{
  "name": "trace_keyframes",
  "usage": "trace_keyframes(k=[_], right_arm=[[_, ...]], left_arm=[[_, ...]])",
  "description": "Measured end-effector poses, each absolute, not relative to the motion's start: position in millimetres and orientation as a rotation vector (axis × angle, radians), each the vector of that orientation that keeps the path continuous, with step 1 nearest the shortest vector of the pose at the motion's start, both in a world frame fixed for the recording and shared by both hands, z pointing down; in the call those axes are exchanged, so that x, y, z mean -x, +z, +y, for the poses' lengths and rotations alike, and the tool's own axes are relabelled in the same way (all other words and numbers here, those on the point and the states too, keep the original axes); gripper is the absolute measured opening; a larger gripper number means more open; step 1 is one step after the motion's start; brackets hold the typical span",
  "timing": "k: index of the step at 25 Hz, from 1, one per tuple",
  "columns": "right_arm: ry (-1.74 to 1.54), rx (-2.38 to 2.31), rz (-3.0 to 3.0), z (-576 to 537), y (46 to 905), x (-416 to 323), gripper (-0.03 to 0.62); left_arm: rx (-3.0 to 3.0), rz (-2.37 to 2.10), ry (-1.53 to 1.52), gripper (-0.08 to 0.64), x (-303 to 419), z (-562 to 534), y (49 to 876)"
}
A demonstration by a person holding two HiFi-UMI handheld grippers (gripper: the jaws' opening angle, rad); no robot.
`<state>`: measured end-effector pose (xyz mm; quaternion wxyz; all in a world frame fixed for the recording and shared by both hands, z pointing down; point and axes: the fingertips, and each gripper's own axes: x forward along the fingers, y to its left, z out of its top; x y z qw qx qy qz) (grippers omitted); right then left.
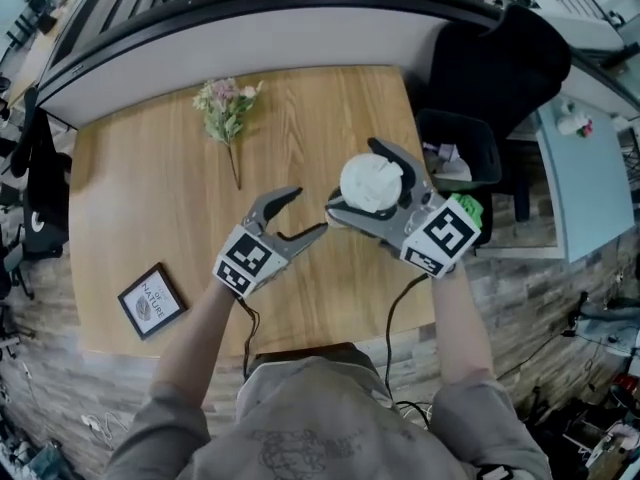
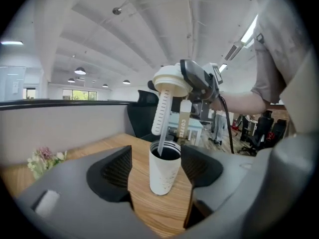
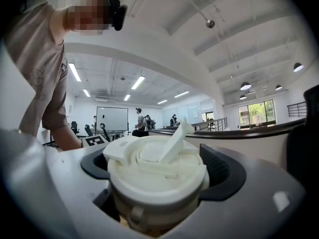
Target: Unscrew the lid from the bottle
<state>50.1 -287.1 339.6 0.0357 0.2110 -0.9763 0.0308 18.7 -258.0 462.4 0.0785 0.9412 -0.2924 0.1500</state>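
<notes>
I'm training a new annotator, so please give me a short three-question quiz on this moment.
1. True or false: the lid is screwed onto the bottle.
2. Which gripper clamps the lid? A left, B right, C neither.
3. Fill in: the left gripper's jaws stand ___ with the bottle between them.
Key: 1 false, it hangs above the bottle; 2 B, the right gripper; 3 open.

White lid (image 3: 157, 176) clamped between dark pads (image 3: 219, 171) of the right gripper (image 3: 158, 158), flip tab (image 3: 175, 141) raised, person's shirt (image 3: 45, 59) behind the tongs.
</notes>
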Motion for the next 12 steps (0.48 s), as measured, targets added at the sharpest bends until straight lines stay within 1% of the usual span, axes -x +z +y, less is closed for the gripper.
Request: trace_keyframes(k=[3,5,8,11,12], right_arm=[[0.028,-0.732,-3.008,-285,301,-57,0.515],[-0.009,-0.8,-3.012,-283,276,-60,0.515],[-0.076,-0.899,-3.029,-272,238,-66,0.515],[-0.197,-0.955,-3.056,-255,203,-69,0.517],[-0.234,-0.967,-3.06,-248,193,-69,0.515]], left_arm=[[-2.761,-1.044,0.31,0.229,5,-267,425],[-2.741,-1.142,0.228,0.218,22,-272,397],[-2.756,-1.239,0.19,0.19,41,-268,358],[-2.799,-1.325,0.171,0.137,57,-262,320],[-2.807,-1.359,0.166,0.135,63,-259,309]])
